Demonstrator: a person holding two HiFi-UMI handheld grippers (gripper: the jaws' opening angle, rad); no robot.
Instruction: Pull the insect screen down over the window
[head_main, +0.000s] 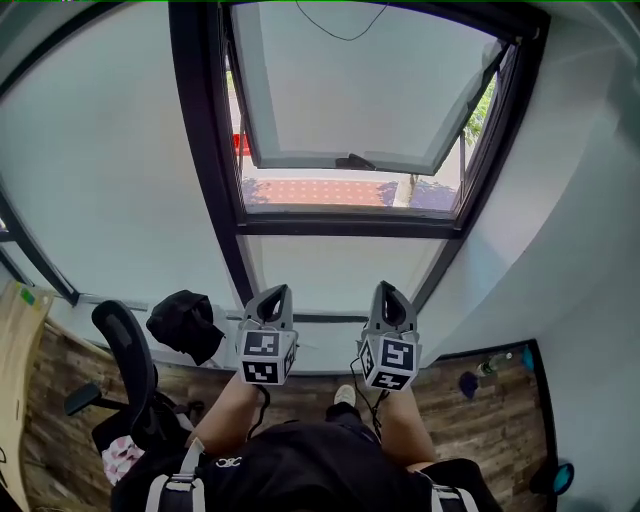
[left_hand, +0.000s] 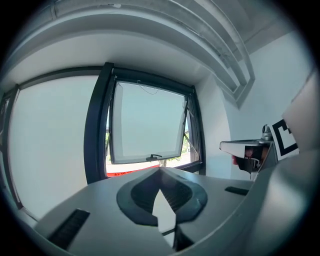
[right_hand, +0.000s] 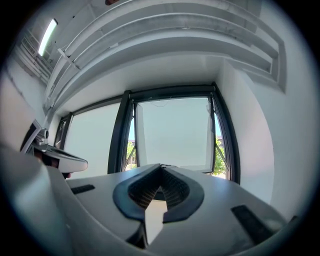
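A dark-framed window (head_main: 345, 215) fills the wall ahead. Its sash (head_main: 350, 85) is tipped open outward, with a dark handle (head_main: 355, 161) on the lower rail. A thin dark cord (head_main: 343, 30) hangs in a loop at the top of the opening; I see no screen drawn over it. My left gripper (head_main: 275, 293) and right gripper (head_main: 390, 288) are held side by side below the window, apart from it, both shut and empty. The sash (left_hand: 147, 127) stands beyond my left gripper (left_hand: 160, 172), and the sash (right_hand: 172, 132) shows again past my right gripper (right_hand: 161, 169).
A black office chair (head_main: 125, 365) stands at the lower left, with a black bundle (head_main: 185, 322) on the sill next to it. A pale wooden board (head_main: 20, 345) leans at the far left. Small objects (head_main: 490, 366) lie on the wood floor at right.
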